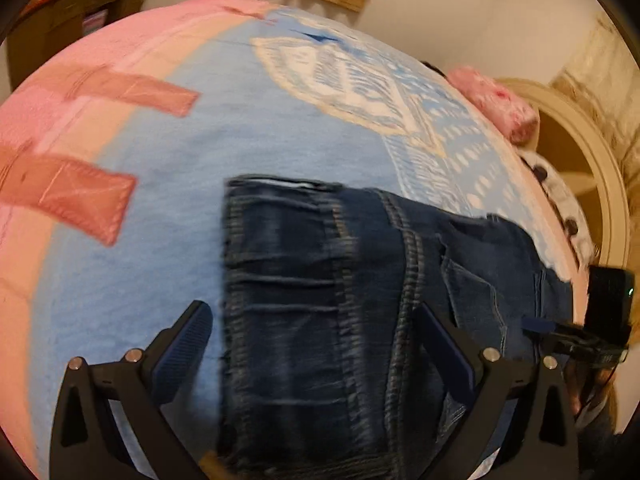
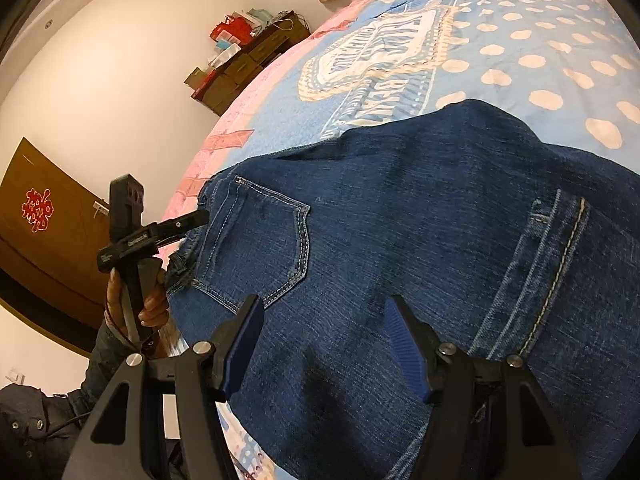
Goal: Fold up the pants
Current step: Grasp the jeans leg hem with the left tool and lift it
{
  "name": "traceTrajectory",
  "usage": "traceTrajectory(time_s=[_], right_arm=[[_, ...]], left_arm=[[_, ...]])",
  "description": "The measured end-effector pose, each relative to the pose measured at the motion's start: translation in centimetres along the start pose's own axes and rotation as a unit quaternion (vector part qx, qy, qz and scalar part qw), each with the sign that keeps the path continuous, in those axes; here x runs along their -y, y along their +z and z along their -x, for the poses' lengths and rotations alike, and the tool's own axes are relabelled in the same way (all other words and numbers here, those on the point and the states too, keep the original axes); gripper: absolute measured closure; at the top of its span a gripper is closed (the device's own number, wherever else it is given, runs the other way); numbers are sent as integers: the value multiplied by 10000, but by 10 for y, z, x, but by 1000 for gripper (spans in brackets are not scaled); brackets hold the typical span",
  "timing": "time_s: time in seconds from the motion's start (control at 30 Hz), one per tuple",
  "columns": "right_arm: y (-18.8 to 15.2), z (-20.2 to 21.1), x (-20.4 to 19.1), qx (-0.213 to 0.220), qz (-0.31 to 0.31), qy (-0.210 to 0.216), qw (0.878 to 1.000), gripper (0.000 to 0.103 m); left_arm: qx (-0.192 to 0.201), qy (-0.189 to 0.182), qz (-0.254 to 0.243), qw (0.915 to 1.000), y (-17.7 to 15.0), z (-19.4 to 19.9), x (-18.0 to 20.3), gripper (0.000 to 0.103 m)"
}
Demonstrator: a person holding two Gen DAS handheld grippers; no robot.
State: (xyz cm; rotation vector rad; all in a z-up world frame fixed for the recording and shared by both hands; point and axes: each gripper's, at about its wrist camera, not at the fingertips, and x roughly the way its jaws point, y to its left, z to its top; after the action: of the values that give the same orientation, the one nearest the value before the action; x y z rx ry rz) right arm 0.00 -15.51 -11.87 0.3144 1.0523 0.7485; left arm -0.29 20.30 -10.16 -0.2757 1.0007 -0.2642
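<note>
spread flat on the bed (image 1: 132,240), back pocket (image 2: 256,240) up, jeans (image 2: 400,220) lying where both ends can be reached for a fold. left gripper (image 1: 316,336) angled down over the cuff end, jaws apart and straddling denim without pinching, probably lining up a grab. right gripper (image 2: 324,340) likewise wide apart over the seat, nothing clamped, likely to lift that end in step.
</note>
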Motion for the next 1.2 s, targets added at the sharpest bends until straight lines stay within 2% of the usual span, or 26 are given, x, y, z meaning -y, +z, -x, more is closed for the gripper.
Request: traceTrajectory(time_s=[0.03, 0.13, 0.27, 0.33, 0.43, 0.5, 0.57, 0.63, 0.7, 0.77, 0.87, 0.97, 1.03, 1.07, 1.13, 1.17, 1.2], right_arm=[[-1, 0, 0, 3, 5, 5, 10000, 39], [-3, 2, 1, 6, 8, 27, 10000, 39], [-5, 5, 3, 34, -9, 57, 10000, 39], [-4, 5, 4, 44, -16, 55, 10000, 39], [-5, 4, 2, 62, 44, -18, 10000, 39], [-5, 4, 1, 70, 55, -45, 10000, 39], [-5, 4, 2, 73, 40, -32, 10000, 39], [-6, 4, 3, 84, 32, -5, 10000, 39], [-5, 4, 4, 106, 25, 15, 9999, 39], [-3, 3, 3, 116, -9, 3, 9999, 39], [-2, 2, 2, 120, -1, -30, 9999, 39], [-2, 1, 2, 146, 12, -30, 9999, 39], [-3, 1, 1, 163, 1, -9, 9999, 39], [-3, 1, 1, 170, -6, -1, 9999, 39], [-4, 2, 2, 190, -28, 12, 9998, 39], [-5, 3, 2, 201, -31, 17, 9998, 39], [-6, 3, 3, 211, -32, 20, 9998, 39]], left_arm=[[-17, 75, -26, 10000, 1, -2, 1, 0], [-11, -35, 17, 10000, 1, 0, -6, 4], [40, 109, 62, 9999, -1, 10, -19, 20], [47, 52, 116, 9999, -2, 12, -27, 22], [12, 191, 132, 9997, -2, 13, -25, 17], [57, 460, 70, 9989, -3, 16, -24, 6], [112, 560, 89, 9983, -7, 18, -28, 0], [60, 357, 225, 9991, -11, 14, -34, 0], [65, 276, 130, 9995, -14, 15, -28, 0], [-7, -54, 73, 10000, -16, 12, -18, 0], [-64, -100, -57, 9999, -18, 3, -2, 0], [-51, 98, -220, 9997, -18, -3, 10, 0], [-78, 18, -175, 9998, -17, -2, 8, 0], [-83, -131, -98, 9998, -16, 1, 5, 3], [-82, -234, -52, 9997, -18, 9, 2, 18], [-117, -364, 7, 9993, -19, 14, 1, 34], [-104, -342, 122, 9993, -20, 19, -2, 47]])
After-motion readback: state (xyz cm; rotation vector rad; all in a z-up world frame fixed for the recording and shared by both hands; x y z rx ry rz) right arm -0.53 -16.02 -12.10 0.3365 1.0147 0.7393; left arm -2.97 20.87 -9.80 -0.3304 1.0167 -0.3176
